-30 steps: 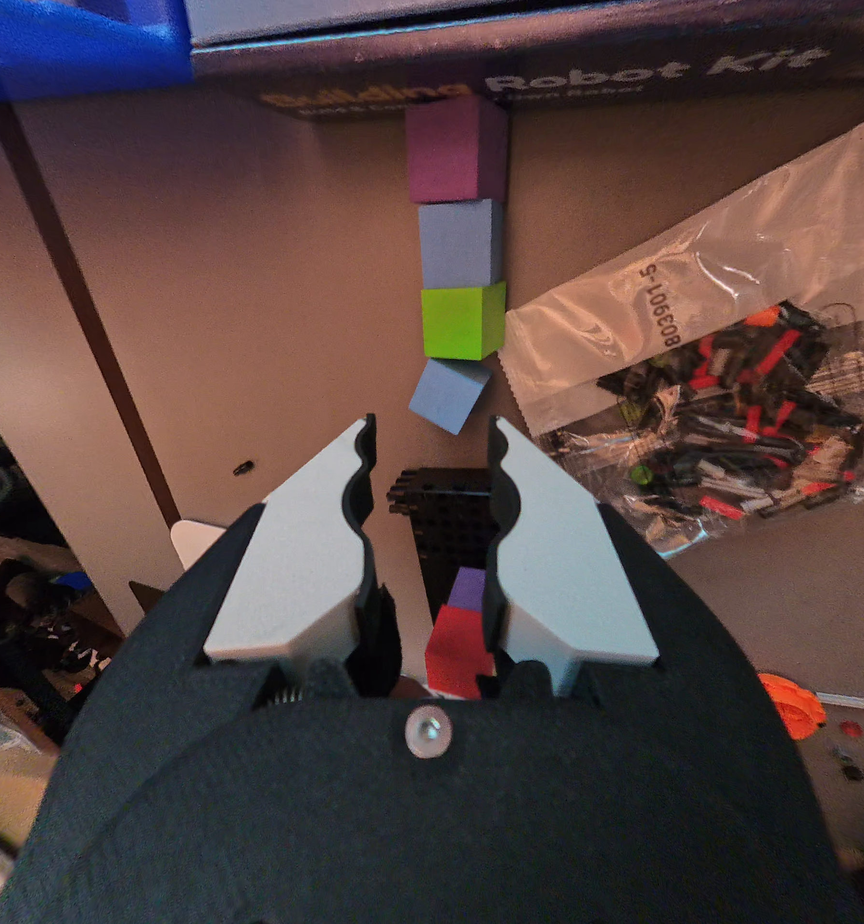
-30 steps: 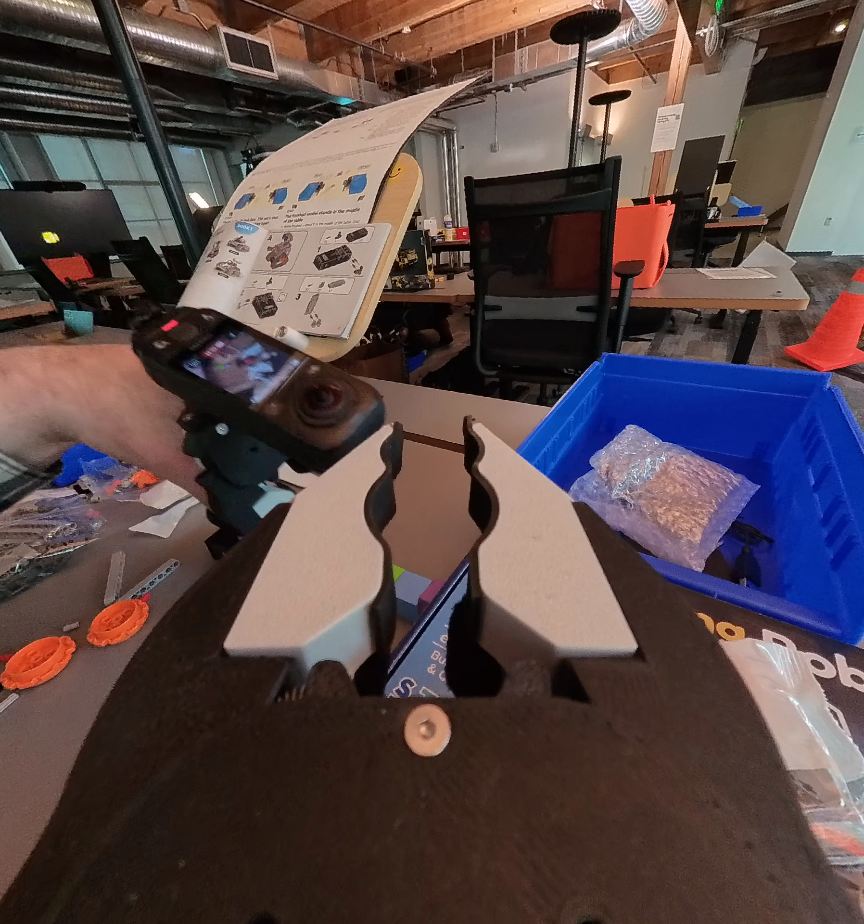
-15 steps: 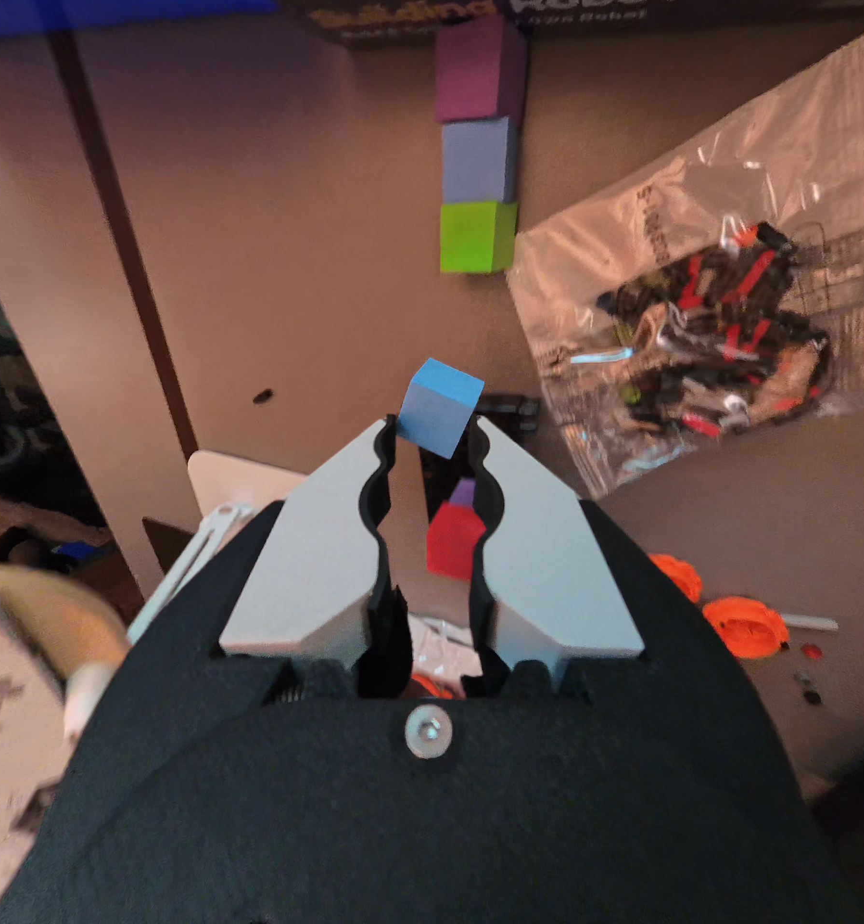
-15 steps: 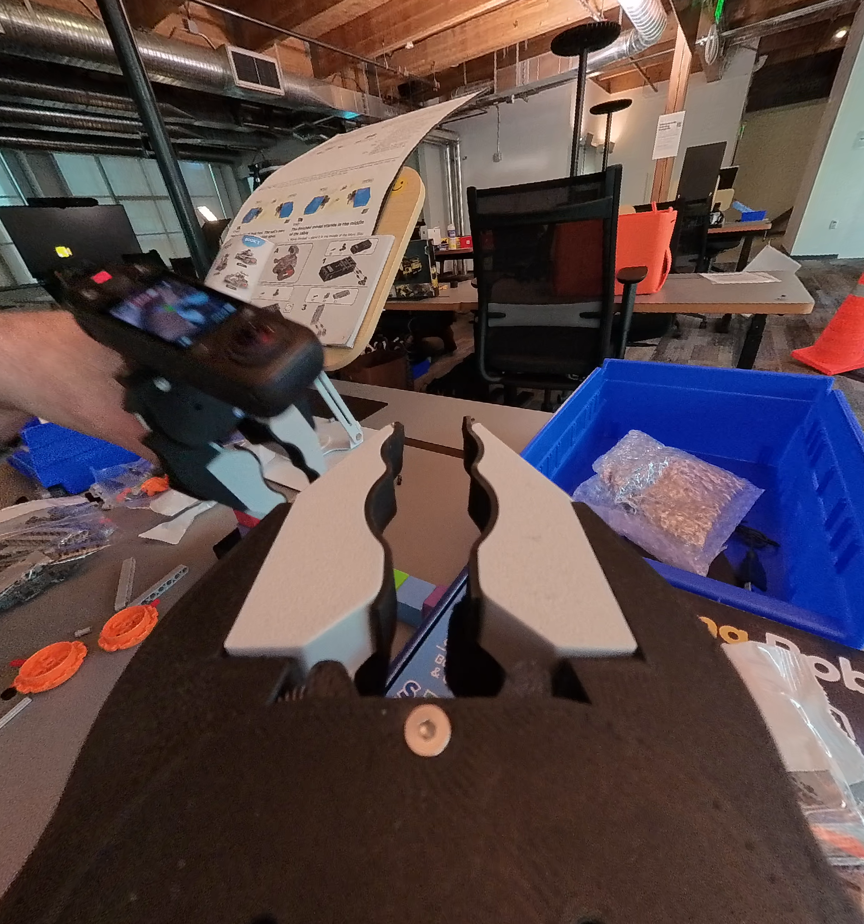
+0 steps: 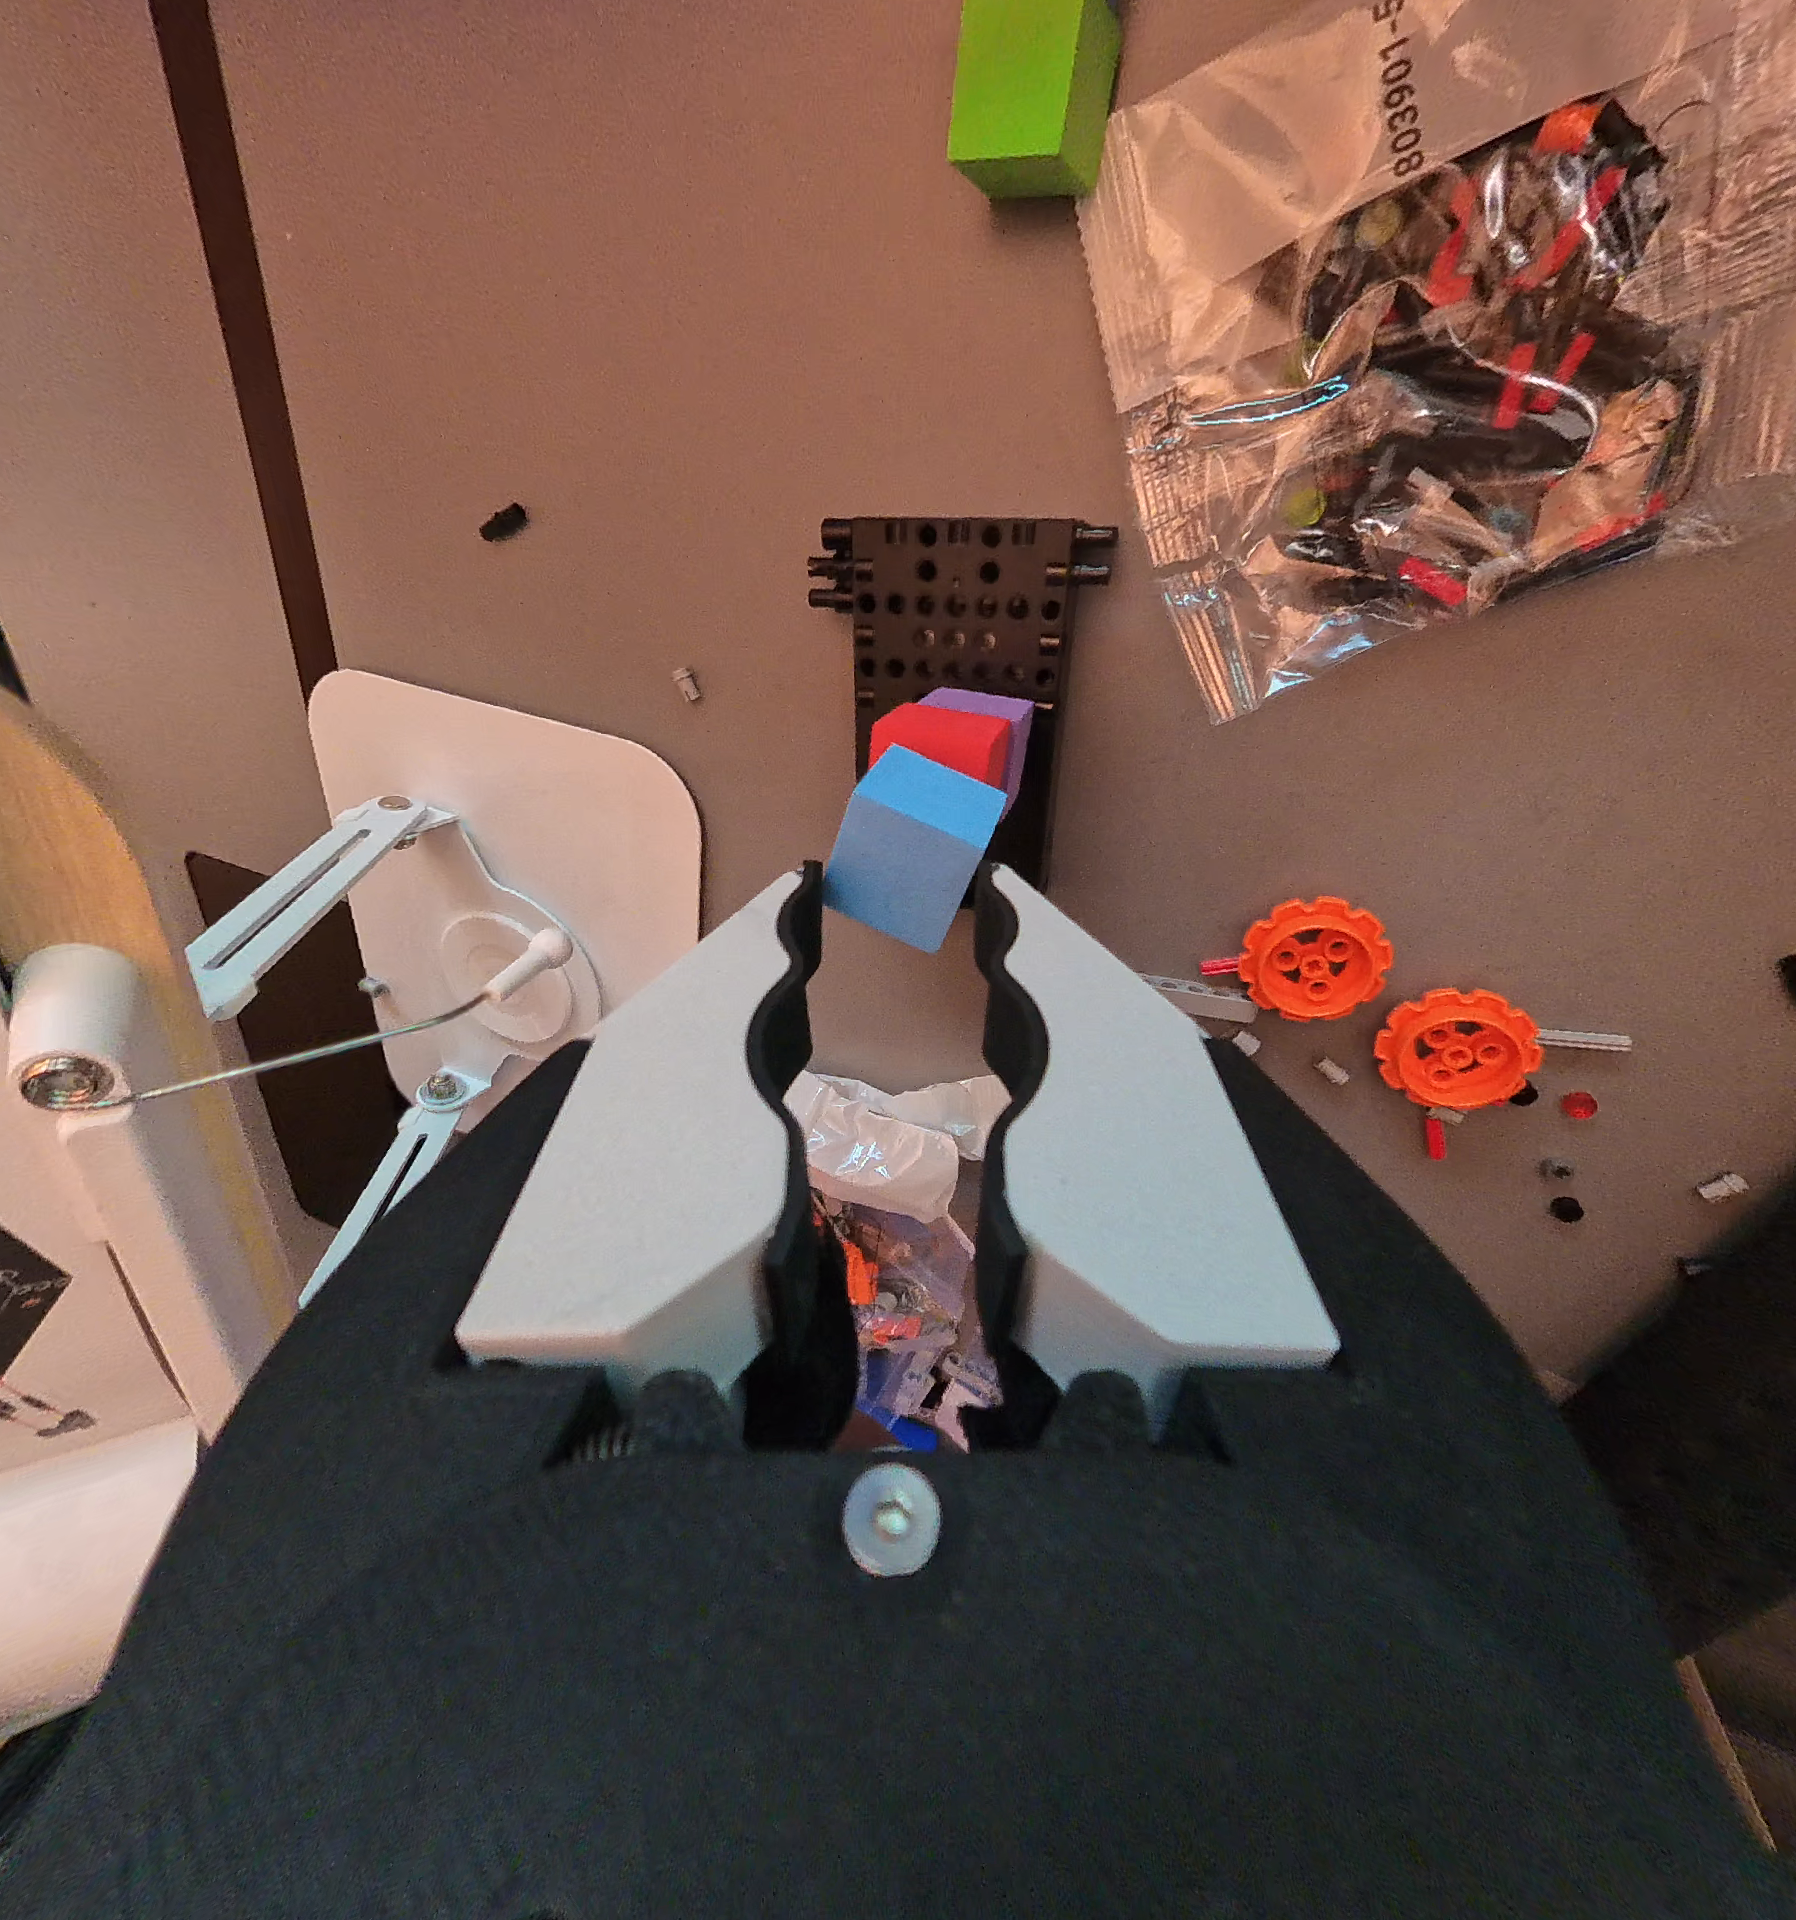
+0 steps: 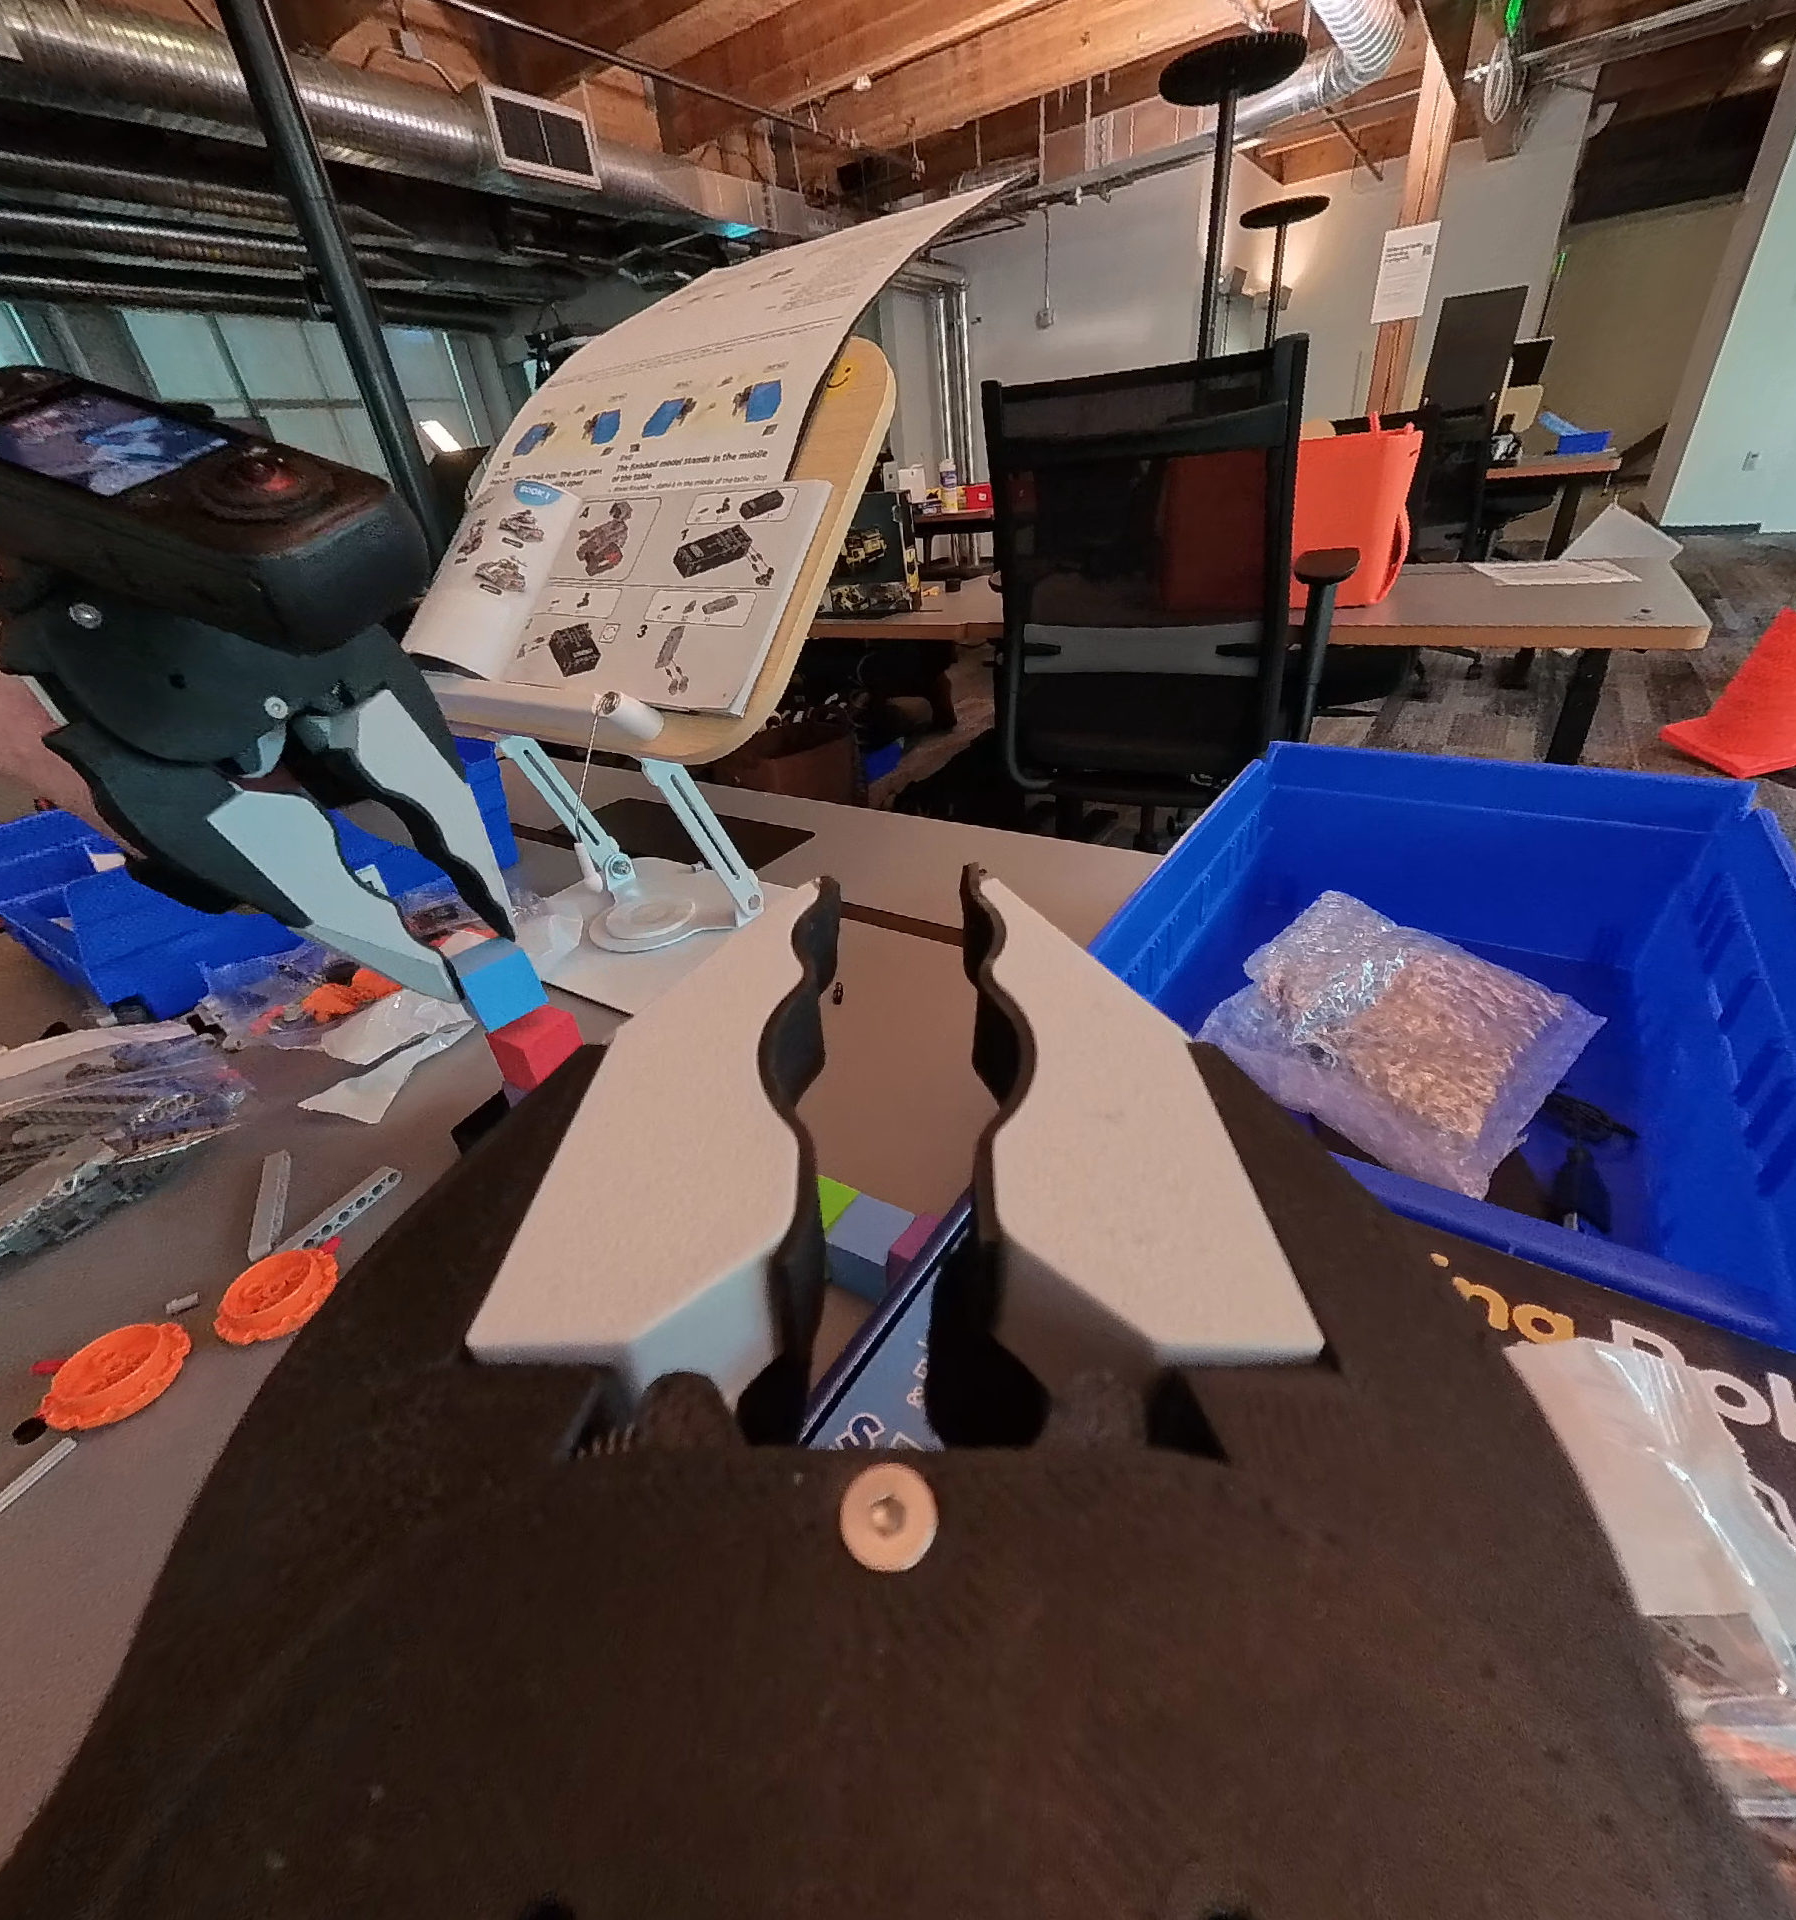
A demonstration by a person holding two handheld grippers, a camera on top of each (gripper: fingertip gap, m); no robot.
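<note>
My left gripper (image 5: 899, 899): I am pinching a light blue cube (image 5: 915, 857) between the very tips of my jaws, tilted, one corner pointing down toward me

Where the cube is: I am holding it in the air just above a red cube (image 5: 944, 740), which is sitting against a purple cube (image 5: 998, 727) on a black perforated plate (image 5: 961, 592) on the table (image 5: 561, 312); in the right wrist view the light blue cube (image 6: 499, 982) is hanging right over the red cube (image 6: 535, 1044), and I cannot tell whether they are touching

How it is likely handling: it is looking like matte foam, so I am judging it light, slightly soft and not slippery; my hold is sitting on the near lower part only, so it could be pivoting; flat opposite faces, taken deeper, would be holding it squarer

My right gripper (image 6: 899, 894): my jaws are standing apart with nothing between them, hovering over the table near a blue bin (image 6: 1704, 935)

Around my left gripper: a green cube (image 5: 1029, 104) is lying far off, a clear bag of small parts (image 5: 1496, 312) to the far right, two orange gear wheels (image 5: 1315, 961) to the right, and a white book stand (image 5: 520, 831) to the left

Around my right gripper: a booklet on that stand (image 6: 665, 540) is sitting far left, and a dark printed box (image 6: 1600, 1403) is lying near right
</note>
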